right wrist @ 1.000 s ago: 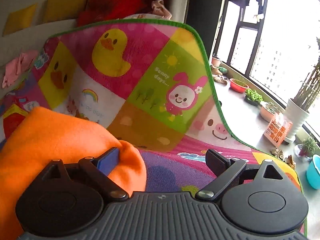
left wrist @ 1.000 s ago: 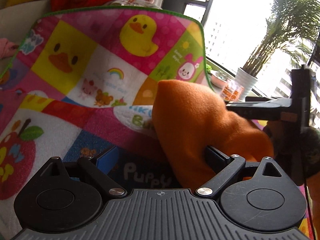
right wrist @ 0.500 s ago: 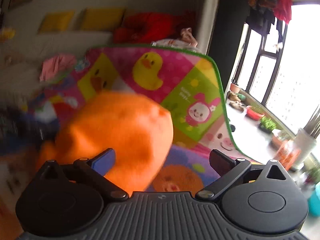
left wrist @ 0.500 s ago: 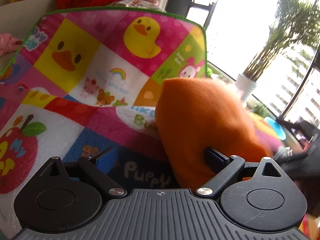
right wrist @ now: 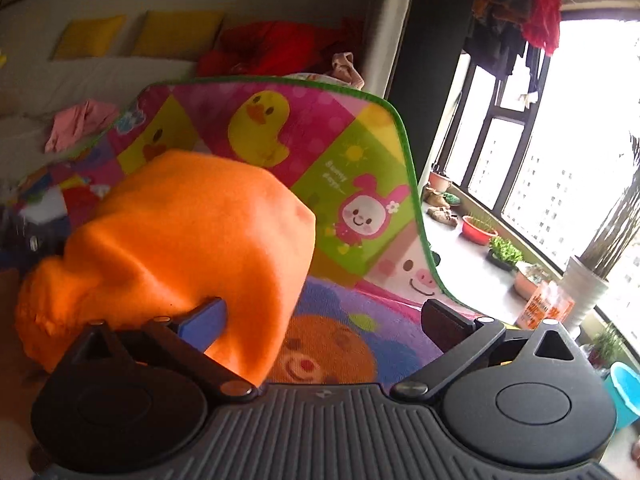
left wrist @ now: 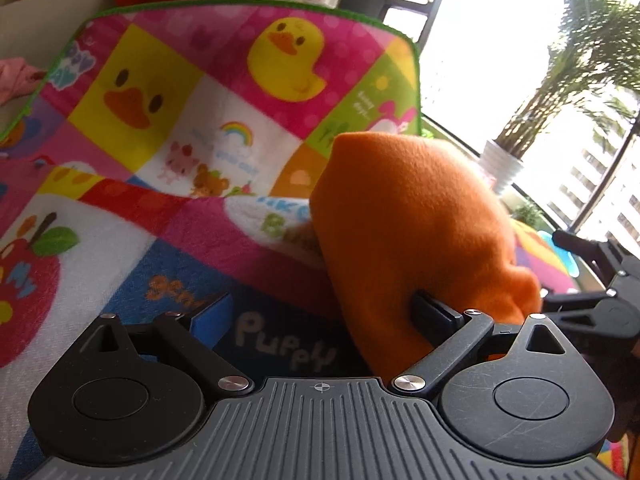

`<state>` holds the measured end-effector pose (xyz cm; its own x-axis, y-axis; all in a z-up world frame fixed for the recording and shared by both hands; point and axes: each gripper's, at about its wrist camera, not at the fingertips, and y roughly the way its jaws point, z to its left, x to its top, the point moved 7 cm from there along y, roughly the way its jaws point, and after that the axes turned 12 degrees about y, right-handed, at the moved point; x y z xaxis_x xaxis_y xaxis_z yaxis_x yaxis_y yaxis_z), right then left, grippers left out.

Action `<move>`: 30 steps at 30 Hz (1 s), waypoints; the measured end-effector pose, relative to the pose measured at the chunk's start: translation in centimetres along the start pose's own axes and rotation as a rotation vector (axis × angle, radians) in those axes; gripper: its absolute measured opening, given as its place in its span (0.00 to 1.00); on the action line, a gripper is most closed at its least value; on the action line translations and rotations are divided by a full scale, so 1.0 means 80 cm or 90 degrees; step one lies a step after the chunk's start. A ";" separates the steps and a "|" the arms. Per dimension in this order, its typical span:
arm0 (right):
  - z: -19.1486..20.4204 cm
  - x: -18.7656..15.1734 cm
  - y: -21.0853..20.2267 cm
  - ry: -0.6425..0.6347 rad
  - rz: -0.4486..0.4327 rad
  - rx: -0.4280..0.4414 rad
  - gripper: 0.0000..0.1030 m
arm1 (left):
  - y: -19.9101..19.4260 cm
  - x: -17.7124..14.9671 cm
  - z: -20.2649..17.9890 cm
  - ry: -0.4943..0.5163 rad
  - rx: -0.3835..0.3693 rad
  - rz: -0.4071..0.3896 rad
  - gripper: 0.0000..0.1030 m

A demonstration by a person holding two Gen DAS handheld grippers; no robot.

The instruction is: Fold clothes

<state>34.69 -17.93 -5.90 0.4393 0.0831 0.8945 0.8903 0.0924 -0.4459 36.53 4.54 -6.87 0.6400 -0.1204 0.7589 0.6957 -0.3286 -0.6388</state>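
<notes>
An orange fleece garment (left wrist: pixel 408 216) lies bunched in a heap on a colourful cartoon play mat (left wrist: pixel 168 128). My left gripper (left wrist: pixel 320 312) is open wide; the fleece drapes over its right finger (left wrist: pixel 430 314) and its blue-padded left finger (left wrist: pixel 214 312) stands clear over the mat. My right gripper (right wrist: pixel 324 320) is open wide too, with the orange fleece (right wrist: pixel 192 240) resting against its left blue pad (right wrist: pixel 204 318) and only mat between the jaws. The right gripper (left wrist: pixel 600 284) also shows at the right edge of the left wrist view, apart from the fleece.
The mat's far edge (right wrist: pixel 280 82) curls up against a white sofa with yellow cushions (right wrist: pixel 136 36) and red cloth (right wrist: pixel 272 48). A pink garment (right wrist: pixel 80 124) lies at the left. A window ledge with plant pots (right wrist: pixel 480 232) and a white vase (right wrist: pixel 584 292) runs along the right.
The right gripper has let go of the orange fleece and drawn back to the right of it, its jaws a little wider. The fleece has settled into a heap. The left gripper has barely moved.
</notes>
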 end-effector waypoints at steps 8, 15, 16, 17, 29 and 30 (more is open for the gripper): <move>-0.001 -0.013 0.013 0.019 0.036 0.020 1.00 | -0.001 -0.005 0.007 -0.010 0.002 0.005 0.95; -0.008 -0.019 0.009 0.016 0.041 0.021 1.00 | -0.040 0.040 -0.006 -0.010 -0.004 -0.082 0.94; -0.008 -0.019 0.008 0.016 0.040 0.021 1.00 | -0.043 0.049 -0.010 -0.011 -0.013 -0.098 0.94; -0.006 -0.017 0.007 0.012 0.036 0.021 1.00 | -0.040 0.057 -0.017 -0.006 -0.023 -0.104 0.94; -0.035 0.037 0.034 0.117 0.010 -0.004 1.00 | 0.026 0.051 -0.031 0.016 -0.020 -0.038 0.97; -0.030 0.027 0.048 0.106 0.031 -0.011 1.00 | 0.025 0.050 -0.029 0.017 -0.017 -0.037 0.97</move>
<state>39.34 -19.80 -5.57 0.4943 -0.0792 0.8657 0.8689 0.0757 -0.4893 39.73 1.24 -4.82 0.5891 -0.1248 0.7984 0.7225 -0.3613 -0.5895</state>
